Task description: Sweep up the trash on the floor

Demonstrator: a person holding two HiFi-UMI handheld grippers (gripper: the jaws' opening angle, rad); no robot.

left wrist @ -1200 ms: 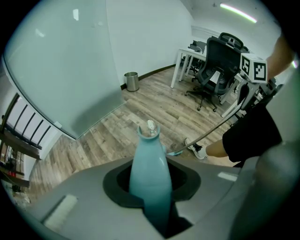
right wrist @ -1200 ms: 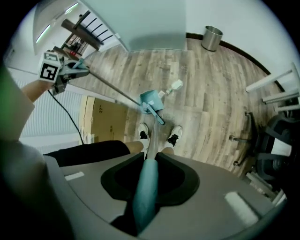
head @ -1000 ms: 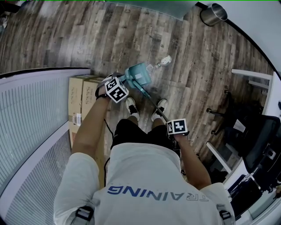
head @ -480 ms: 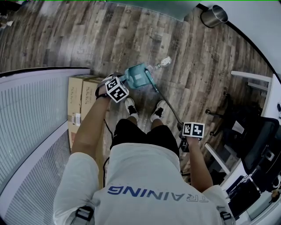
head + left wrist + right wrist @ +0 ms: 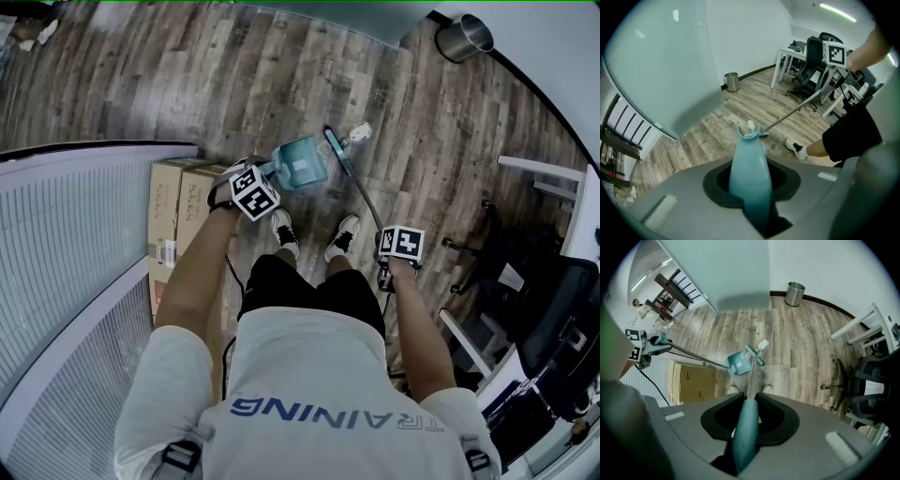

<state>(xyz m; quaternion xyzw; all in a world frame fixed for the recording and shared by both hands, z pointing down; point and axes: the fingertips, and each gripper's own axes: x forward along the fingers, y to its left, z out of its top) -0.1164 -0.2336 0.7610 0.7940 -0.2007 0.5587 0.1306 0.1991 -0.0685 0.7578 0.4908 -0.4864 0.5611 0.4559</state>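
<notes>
Where the torso fills the head view: the floor behind the shoes [image 5: 281, 230] is hidden; the office chair [image 5: 553, 309] is cut off at the right edge.
Hard to make out: the white trash [image 5: 358, 132] is too small to identify.
Room: frosted partition [image 5: 66, 244] at left, cardboard boxes [image 5: 178, 211] beside it, wood-plank floor [image 5: 187, 84], metal bin [image 5: 464, 36] far right, white desk [image 5: 862, 324].
Left claw [image 5: 751, 187]: pinching the dustpan's teal handle.
Dustpan [image 5: 302, 161]: at the floor ahead of the shoes, long axis running rightward from the left claw, mouth toward the broom head.
Broom [image 5: 361, 192]: rod slants from its head, just right of the dustpan, down to the right claw; the trash lies just beside the head, on the side away from the pan.
Right claw [image 5: 747, 427]: clamped on the broom's teal grip.
</notes>
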